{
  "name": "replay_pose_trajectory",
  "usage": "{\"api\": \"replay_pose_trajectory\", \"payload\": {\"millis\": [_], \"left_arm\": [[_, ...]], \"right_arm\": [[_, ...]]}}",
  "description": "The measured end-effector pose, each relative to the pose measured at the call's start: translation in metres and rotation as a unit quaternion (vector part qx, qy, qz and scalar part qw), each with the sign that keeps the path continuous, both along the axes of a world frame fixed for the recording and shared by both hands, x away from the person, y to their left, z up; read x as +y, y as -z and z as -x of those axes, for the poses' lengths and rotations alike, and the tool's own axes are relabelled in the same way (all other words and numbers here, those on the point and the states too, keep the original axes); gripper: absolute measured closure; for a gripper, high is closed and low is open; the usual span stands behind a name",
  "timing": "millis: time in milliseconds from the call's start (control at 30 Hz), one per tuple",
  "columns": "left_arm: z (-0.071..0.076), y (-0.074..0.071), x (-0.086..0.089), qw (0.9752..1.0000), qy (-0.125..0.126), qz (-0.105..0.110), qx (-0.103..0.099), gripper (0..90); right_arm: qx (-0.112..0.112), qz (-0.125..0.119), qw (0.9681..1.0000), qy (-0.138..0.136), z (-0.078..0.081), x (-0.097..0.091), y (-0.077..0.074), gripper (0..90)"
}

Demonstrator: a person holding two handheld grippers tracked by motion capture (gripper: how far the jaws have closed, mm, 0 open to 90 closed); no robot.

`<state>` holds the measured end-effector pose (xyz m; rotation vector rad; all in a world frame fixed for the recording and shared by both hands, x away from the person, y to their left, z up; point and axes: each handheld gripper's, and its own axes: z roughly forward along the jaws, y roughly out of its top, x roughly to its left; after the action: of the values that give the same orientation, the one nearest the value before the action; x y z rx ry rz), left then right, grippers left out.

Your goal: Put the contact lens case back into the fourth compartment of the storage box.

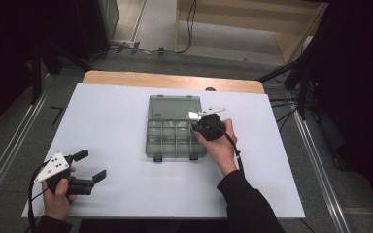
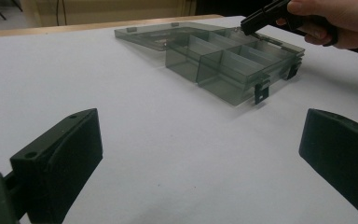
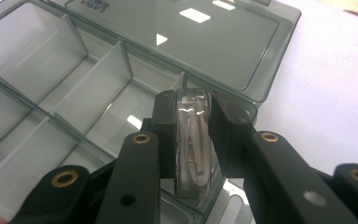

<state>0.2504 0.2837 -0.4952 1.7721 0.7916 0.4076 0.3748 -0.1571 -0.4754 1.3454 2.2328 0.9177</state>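
Holding a small clear disc-shaped case point(image 3: 193, 144) on edge, we are pinching it between the two black pads of our right tongs point(image 3: 193, 140), which are closed most of the way and pressing on both of its flat faces. What the case contains we cannot tell; it looks like coiled white material behind transparent plastic. We are keeping it just above the right-hand compartments of a smoky grey plastic organizer box point(image 1: 175, 138), close to the seam where the tray meets its lid. In the high view our right tongs point(image 1: 208, 127) are hovering over the box's right end, with our right hand point(image 1: 219, 141) wrapped around them.

The organizer box point(image 3: 74, 84) is lying open near the middle of the white tabletop point(image 1: 116, 116), its lid folded flat away from us and its divided tray facing us, two black latches hanging on the near edge. The compartments we can see are holding nothing.

Our left tongs point(image 1: 90, 165) are resting low over the near left part of the tabletop, well apart from the box. Their jaws are standing wide open with only bare white surface between them, and we are gripping nothing there. From the left gripper view, the box point(image 2: 223, 60) is sitting farther off, with the other hand over its far corner.
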Motion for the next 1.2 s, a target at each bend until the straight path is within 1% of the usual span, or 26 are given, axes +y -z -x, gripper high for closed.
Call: {"api": "replay_pose_trajectory", "payload": {"millis": [100,200,267,367,467,533,567,600,667,733,867,933,967,1000,1033,1067,1100,1133,1167,1200], "left_arm": [[0.000,0.000,0.000,1.0000,0.000,0.000,-0.001,0.0],[0.000,0.000,0.000,1.0000,0.000,-0.002,0.000,0.0],[0.000,0.000,-0.001,1.0000,0.000,-0.002,0.000,0.0],[-0.001,-0.001,-0.001,1.0000,-0.001,-0.001,-0.003,0.0],[-0.001,-0.002,-0.001,1.0000,-0.004,0.000,-0.004,0.0],[-0.001,-0.003,0.000,1.0000,-0.006,0.000,-0.007,0.0],[-0.001,-0.004,0.000,1.0000,-0.007,0.001,-0.007,0.0],[-0.001,-0.004,0.001,0.9999,-0.008,0.003,-0.007,0.0],[-0.001,-0.005,0.001,0.9999,-0.009,0.006,-0.006,0.0],[-0.001,-0.006,0.000,0.9999,-0.009,0.001,-0.007,0.0],[0.000,-0.008,-0.007,0.9999,-0.006,-0.002,-0.011,0.0],[0.000,-0.010,-0.011,0.9999,-0.002,-0.008,-0.014,0.0],[0.000,-0.011,-0.013,0.9999,0.000,-0.006,-0.015,0.0],[0.000,-0.012,-0.015,0.9999,0.003,-0.004,-0.015,0.0],[-0.001,-0.013,-0.017,0.9999,0.005,-0.003,-0.016,0.0],[-0.001,-0.014,-0.019,0.9998,0.005,-0.003,-0.017,0.0],[-0.002,-0.014,-0.021,0.9998,0.007,-0.004,-0.017,0.0],[-0.002,-0.015,-0.023,0.9998,0.009,-0.007,-0.018,0.0],[-0.003,-0.016,-0.025,0.9998,0.010,-0.007,-0.018,0.0],[-0.004,-0.017,-0.027,0.9996,0.012,-0.014,-0.020,0.0]], "right_arm": [[0.010,-0.002,1.0000,0.000,-0.002,-0.001,-0.001,70.6],[0.011,0.002,0.9999,0.000,-0.002,0.000,-0.001,70.6],[0.013,-0.003,0.9999,0.000,-0.003,-0.001,0.000,70.5],[0.013,-0.006,0.9999,0.002,-0.003,-0.001,0.001,70.4],[0.004,-0.010,0.9999,0.004,-0.001,-0.001,0.003,69.7],[0.000,-0.023,0.9997,0.000,0.000,-0.005,0.004,68.3],[-0.002,-0.027,0.9996,-0.002,0.001,-0.006,0.005,64.5],[-0.004,-0.035,0.9994,-0.003,0.002,-0.008,0.005,58.8],[-0.014,-0.054,0.9984,-0.009,0.005,-0.011,0.006,51.1],[-0.020,-0.062,0.9979,-0.005,0.009,-0.013,0.005,41.2],[-0.044,-0.087,0.9952,-0.008,0.017,-0.018,0.002,27.1],[-0.053,-0.098,0.9937,-0.007,0.021,-0.022,0.000,19.2],[-0.057,-0.104,0.9929,-0.009,0.023,-0.024,-0.001,12.5],[-0.056,-0.105,0.9928,-0.013,0.024,-0.025,-0.001,6.8],[-0.059,-0.105,0.9926,-0.013,0.026,-0.027,-0.001,5.5],[-0.059,-0.110,0.9920,-0.017,0.027,-0.029,-0.001,0.1],[-0.055,-0.119,0.9911,-0.025,0.028,-0.031,-0.001,0.0],[-0.058,-0.124,0.9904,-0.024,0.030,-0.033,-0.002,0.0],[-0.059,-0.123,0.9903,-0.023,0.032,-0.035,-0.002,0.0],[-0.064,-0.124,0.9900,-0.020,0.034,-0.036,-0.002,0.0]]}}
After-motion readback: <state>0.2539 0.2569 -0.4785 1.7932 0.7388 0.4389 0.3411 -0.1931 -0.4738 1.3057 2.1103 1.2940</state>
